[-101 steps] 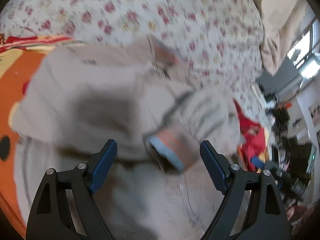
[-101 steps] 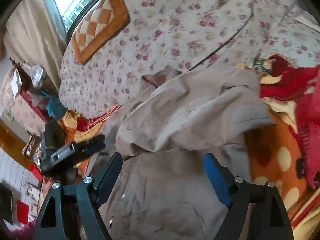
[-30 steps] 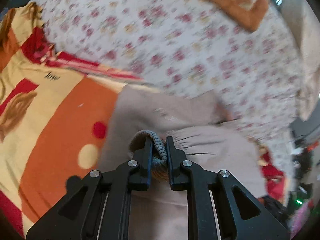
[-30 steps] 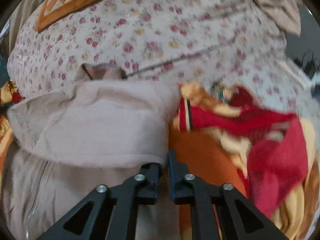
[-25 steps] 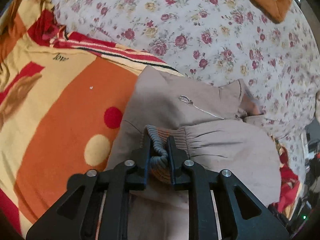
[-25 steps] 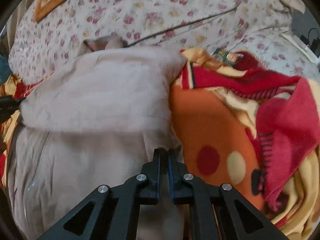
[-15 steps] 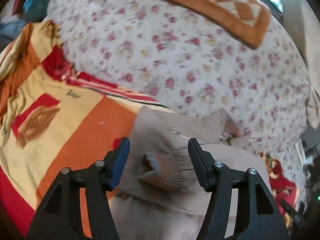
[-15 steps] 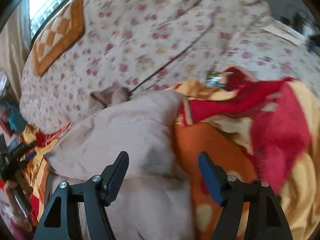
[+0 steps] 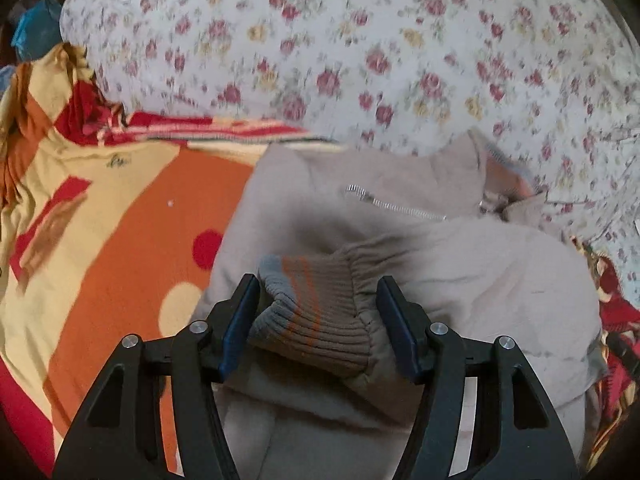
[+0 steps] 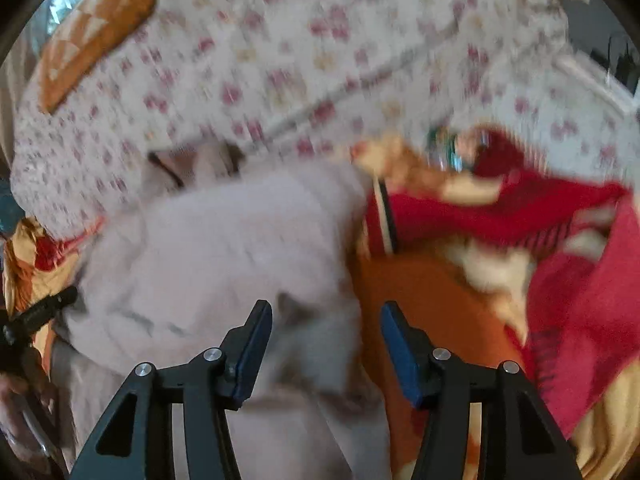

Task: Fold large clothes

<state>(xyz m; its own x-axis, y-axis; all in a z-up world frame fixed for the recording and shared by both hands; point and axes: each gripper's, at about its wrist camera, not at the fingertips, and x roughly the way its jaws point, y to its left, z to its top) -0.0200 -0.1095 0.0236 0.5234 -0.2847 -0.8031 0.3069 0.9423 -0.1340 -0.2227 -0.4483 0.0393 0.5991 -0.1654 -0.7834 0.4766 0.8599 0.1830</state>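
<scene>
A bed fills both of my views, covered by a white bedspread [image 9: 400, 52] printed with small red and yellow flowers. Over its near part lies a blanket [image 9: 120, 220] in orange, cream and red with large dots; in the right wrist view the same blanket [image 10: 460, 304] is bunched into red and cream folds toward the right edge of the bed. An orange checked cushion [image 10: 96, 28] rests at the far left corner of the bed in the right wrist view, and only its edge shows at the top of the left wrist view.

The beige jacket [image 9: 460, 264] lies across the blanket in the middle of the bed, its collar reaching the flowered bedspread. One sleeve is folded across the body. A silver zipper [image 9: 394, 205] runs slantwise near the collar. In the right wrist view the jacket [image 10: 224, 256] is blurred, with its right edge against the orange blanket.

The sleeve's ribbed cuff [image 9: 316, 312], beige with orange and grey-blue bands, sits between the fingers of my left gripper [image 9: 318, 322]. That gripper is spread wide; I cannot tell whether its blue pads touch the cuff, and they do not pinch it.

My right gripper [image 10: 326, 350] is also spread wide and holds nothing, poised over the jacket's right edge where it meets the blanket.
</scene>
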